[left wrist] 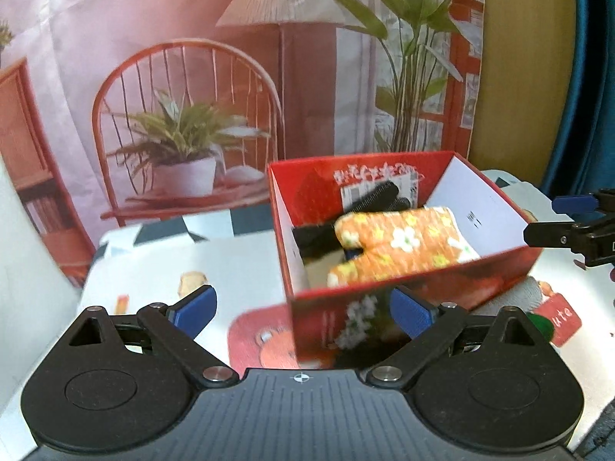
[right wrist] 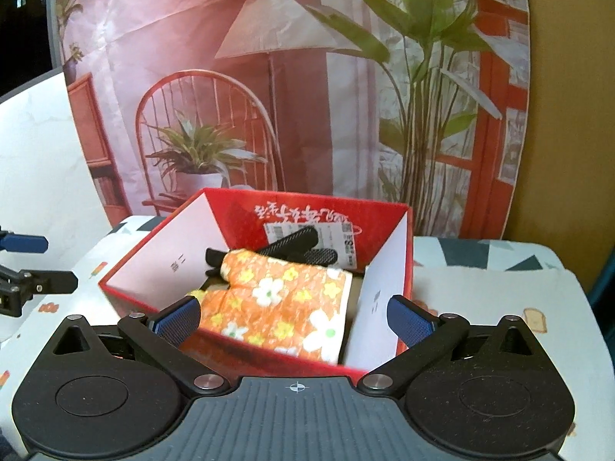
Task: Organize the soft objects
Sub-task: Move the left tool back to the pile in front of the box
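A red box (left wrist: pixel 403 288) with white inner walls stands on the table; it also fills the middle of the right wrist view (right wrist: pixel 246 342). An orange floral oven mitt (left wrist: pixel 407 244) (right wrist: pixel 276 303) lies inside it on top of black ribbed soft items (left wrist: pixel 378 194) (right wrist: pixel 292 242). My left gripper (left wrist: pixel 301 315) is open, and the box's near corner stands between its wide fingers without touching the pads. My right gripper (right wrist: pixel 294 320) is open too, its blue pads standing either side of the box's near wall. Each gripper shows at the edge of the other's view.
The table (left wrist: pixel 238 269) wears a white cloth printed with cartoons. A grey knitted item (left wrist: pixel 526 292) lies on it right of the box. Close behind the table hangs a backdrop (right wrist: pixel 307 115) printed with a chair, a lamp and plants.
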